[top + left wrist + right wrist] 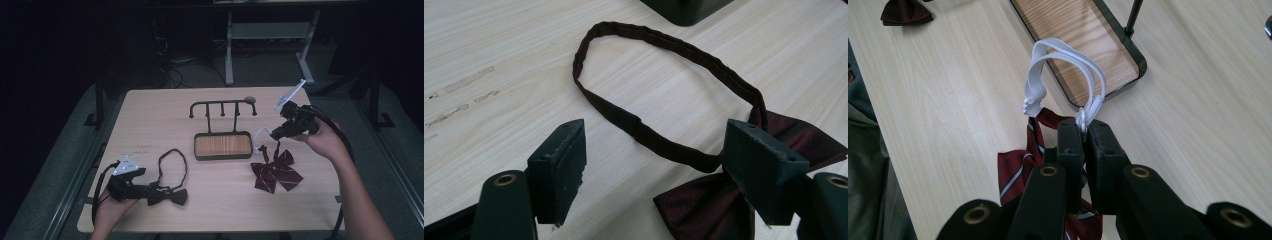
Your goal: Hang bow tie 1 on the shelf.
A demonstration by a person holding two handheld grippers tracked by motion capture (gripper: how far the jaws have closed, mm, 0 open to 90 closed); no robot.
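A striped red bow tie point(275, 172) lies partly on the table at the right, its white elastic strap point(259, 138) lifted. My right gripper point(274, 134) is shut on that strap. In the right gripper view the white strap point(1040, 75) loops up from the closed jaws of the right gripper point(1084, 127), and the striped bow tie point(1015, 170) hangs beneath them. A dark bow tie point(168, 196) with a looped neck strap point(172, 167) lies front left. My left gripper point(150, 190) rests by it, open. The left gripper point(654, 132) straddles the strap point(664, 45), its right jaw above the dark bow tie point(709, 205).
A black hook stand point(222, 106) rises from a wood-lined tray base point(222, 157) mid-table; its tray rim point(1143, 67) sits just beyond the white strap. A person's hands come in at the front corners. Table legs and cables lie on the dark floor behind.
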